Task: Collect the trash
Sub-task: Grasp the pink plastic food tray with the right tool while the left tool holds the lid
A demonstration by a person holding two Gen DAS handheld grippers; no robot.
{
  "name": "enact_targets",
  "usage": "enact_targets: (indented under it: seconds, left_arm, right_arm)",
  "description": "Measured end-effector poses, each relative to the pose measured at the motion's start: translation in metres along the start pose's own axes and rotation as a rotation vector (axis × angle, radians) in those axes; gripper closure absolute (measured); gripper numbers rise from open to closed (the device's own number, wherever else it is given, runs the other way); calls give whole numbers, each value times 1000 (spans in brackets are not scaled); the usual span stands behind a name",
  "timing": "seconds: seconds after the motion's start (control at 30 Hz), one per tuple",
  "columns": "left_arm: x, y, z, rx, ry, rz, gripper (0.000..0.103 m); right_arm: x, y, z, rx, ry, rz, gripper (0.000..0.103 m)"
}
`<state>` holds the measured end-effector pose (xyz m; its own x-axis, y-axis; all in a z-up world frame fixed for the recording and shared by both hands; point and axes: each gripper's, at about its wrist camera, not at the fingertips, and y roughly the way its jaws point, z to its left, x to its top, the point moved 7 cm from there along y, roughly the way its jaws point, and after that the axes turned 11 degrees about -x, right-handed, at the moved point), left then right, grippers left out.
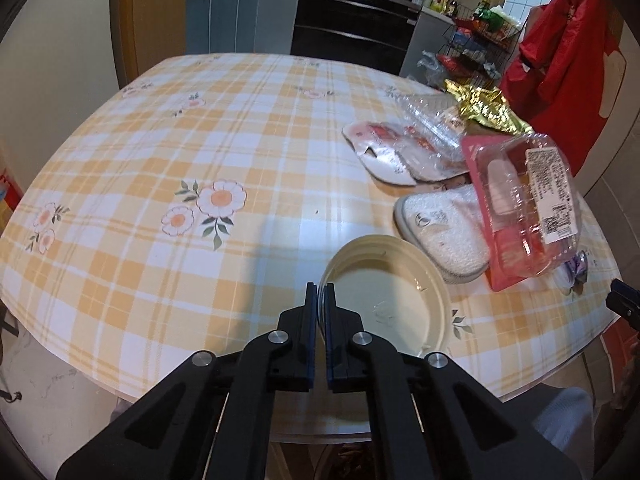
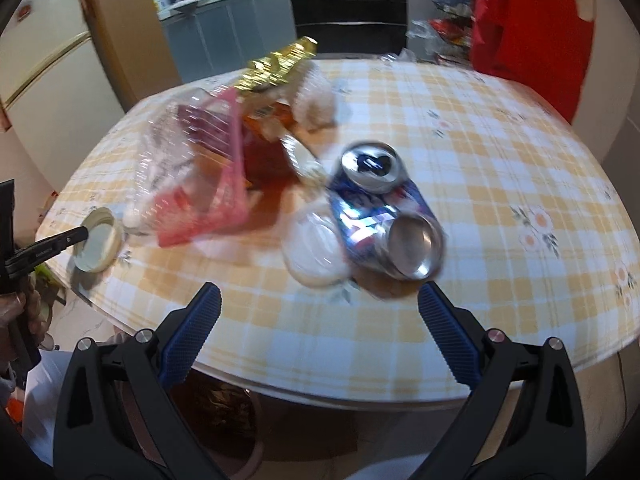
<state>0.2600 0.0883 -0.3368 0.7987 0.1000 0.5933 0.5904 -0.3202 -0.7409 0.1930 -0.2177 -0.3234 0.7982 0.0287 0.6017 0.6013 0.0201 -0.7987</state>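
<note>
My left gripper (image 1: pixel 319 292) is shut on the rim of a cream plastic lid (image 1: pixel 390 300) at the table's near edge; the lid also shows in the right wrist view (image 2: pixel 98 240). A trash pile lies to its right: a pink clear package (image 1: pixel 520 204), a white foam tray (image 1: pixel 444 232), clear plastic packs (image 1: pixel 404 148) and a gold wrapper (image 1: pixel 486 110). My right gripper (image 2: pixel 320 308) is open and empty, just short of a crushed blue can (image 2: pixel 384 208) and a clear round lid (image 2: pixel 316 252). The right wrist view is blurred.
The table has a yellow checked floral cloth (image 1: pixel 180 152). A red bag (image 1: pixel 568 68) hangs at the right. A wire rack (image 1: pixel 476 44) and kitchen cabinets (image 1: pixel 352 20) stand behind the table. A bin opening (image 2: pixel 224 408) shows below the table's near edge.
</note>
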Motion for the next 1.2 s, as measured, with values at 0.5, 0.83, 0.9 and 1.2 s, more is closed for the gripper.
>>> enact_targets:
  seconds: [0.5,0.83,0.9,1.2]
  left_arm:
    - [10,-29,-20,-51,35,-64,99]
    - [10,-34,-24,-74,39,-72,99]
    - [9,-35,-24,-75,42,-75,99]
    - [7,-42,-17,-71,25,-85,99]
  right_arm:
    - [60,49,76,271,29,1,15]
    - [63,61,86,390,111,72,30]
    - [65,54,91,409,105,64,33]
    - [72,17,111,401,-3,-26,38]
